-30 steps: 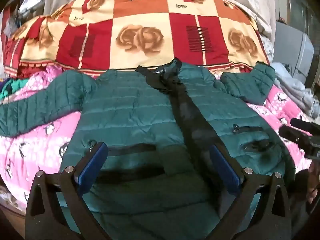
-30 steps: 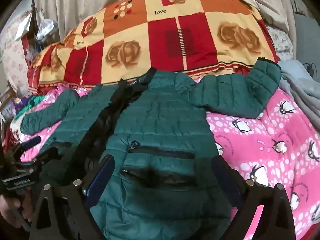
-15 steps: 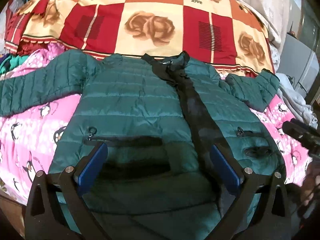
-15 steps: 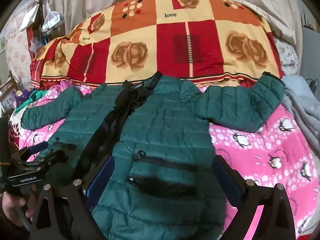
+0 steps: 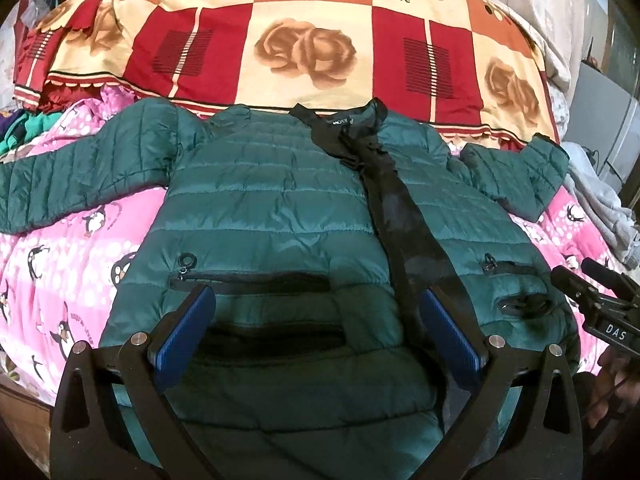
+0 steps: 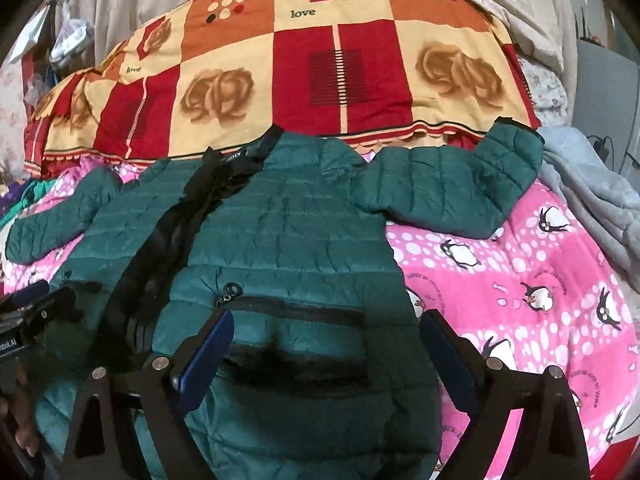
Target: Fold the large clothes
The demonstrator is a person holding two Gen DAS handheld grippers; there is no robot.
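Note:
A dark green quilted jacket (image 5: 272,200) (image 6: 288,232) lies front up on a pink penguin bedspread (image 5: 52,256) (image 6: 520,264), with its black lining strip (image 5: 400,216) running down the middle. Both sleeves are spread out, the left sleeve (image 5: 76,168) far left and the right sleeve (image 6: 452,176) to the right. My left gripper (image 5: 316,320) hovers open over the jacket's lower left pocket. Over the lower right pocket my right gripper (image 6: 326,344) is open too. Nothing sits between either pair of blue pads.
A red, cream and orange rose-patterned blanket (image 5: 312,40) (image 6: 320,64) is heaped behind the jacket. Grey clothing (image 6: 592,200) (image 5: 600,200) lies at the right edge of the bed. Other coloured clothes (image 5: 16,136) sit at far left. A grey cabinet (image 5: 604,116) stands at right.
Both grippers have moved nearer and higher over the jacket, so it fills more of each view. Both stay open, and the jacket has not moved.

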